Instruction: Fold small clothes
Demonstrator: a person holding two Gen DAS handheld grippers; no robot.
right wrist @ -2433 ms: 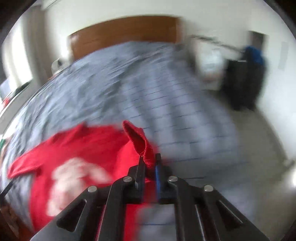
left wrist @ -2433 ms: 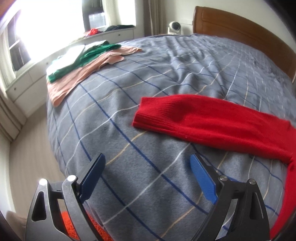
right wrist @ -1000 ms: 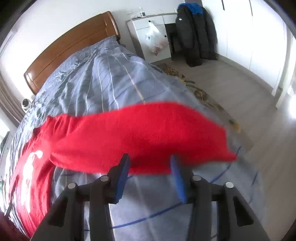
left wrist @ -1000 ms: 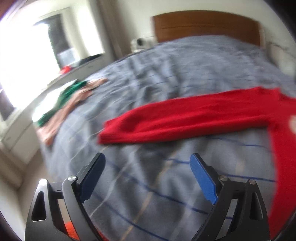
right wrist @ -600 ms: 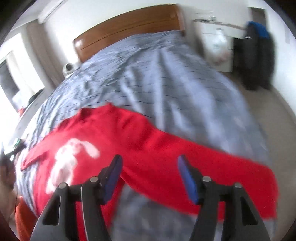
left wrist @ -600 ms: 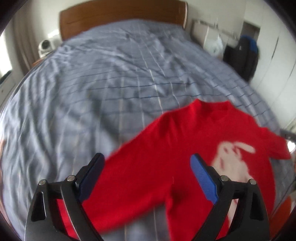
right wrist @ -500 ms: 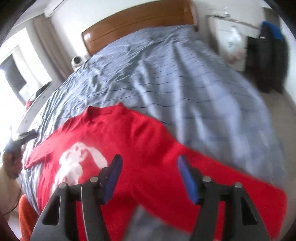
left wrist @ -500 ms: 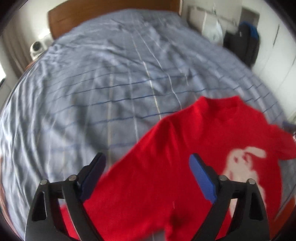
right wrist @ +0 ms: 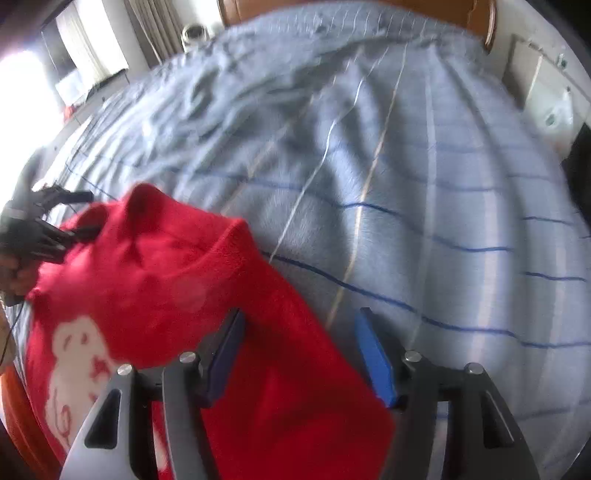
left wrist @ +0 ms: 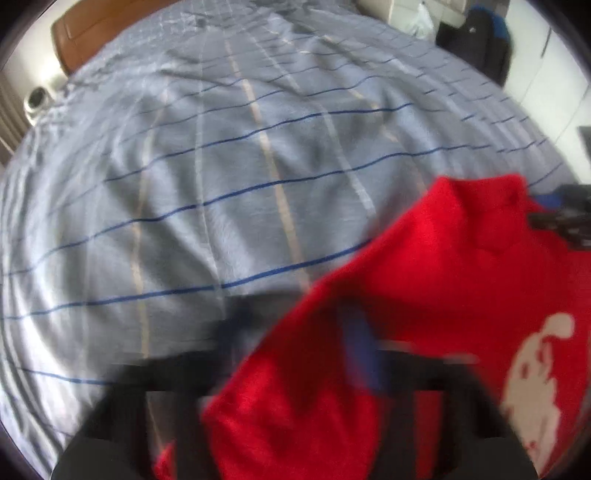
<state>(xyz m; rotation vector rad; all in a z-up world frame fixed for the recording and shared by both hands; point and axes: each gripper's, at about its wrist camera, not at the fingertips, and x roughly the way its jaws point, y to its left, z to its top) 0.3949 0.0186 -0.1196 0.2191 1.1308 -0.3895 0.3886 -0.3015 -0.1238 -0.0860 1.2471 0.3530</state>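
Note:
A red sweater [left wrist: 436,280] with a white rabbit print [left wrist: 535,373] lies on the bed. In the left wrist view my left gripper [left wrist: 295,354] is heavily blurred, its jaws partly closed around the sweater's left shoulder and sleeve. In the right wrist view the sweater [right wrist: 177,280] shows again, with the print [right wrist: 77,347] at lower left. My right gripper [right wrist: 299,354] is open, its blue pads astride the right shoulder and sleeve. The left gripper [right wrist: 70,225] appears at the far side of the sweater.
The bed is covered with a grey-blue checked cover [left wrist: 229,155] [right wrist: 424,166]. A wooden headboard [left wrist: 92,29] stands at the back. A dark coat [left wrist: 476,44] hangs at the right. A bright window [right wrist: 29,81] and curtains are at the left.
Both grippers have dropped close to the sweater's shoulders. The left jaws have narrowed around the left shoulder. The right gripper has moved from over the sleeve toward the right shoulder.

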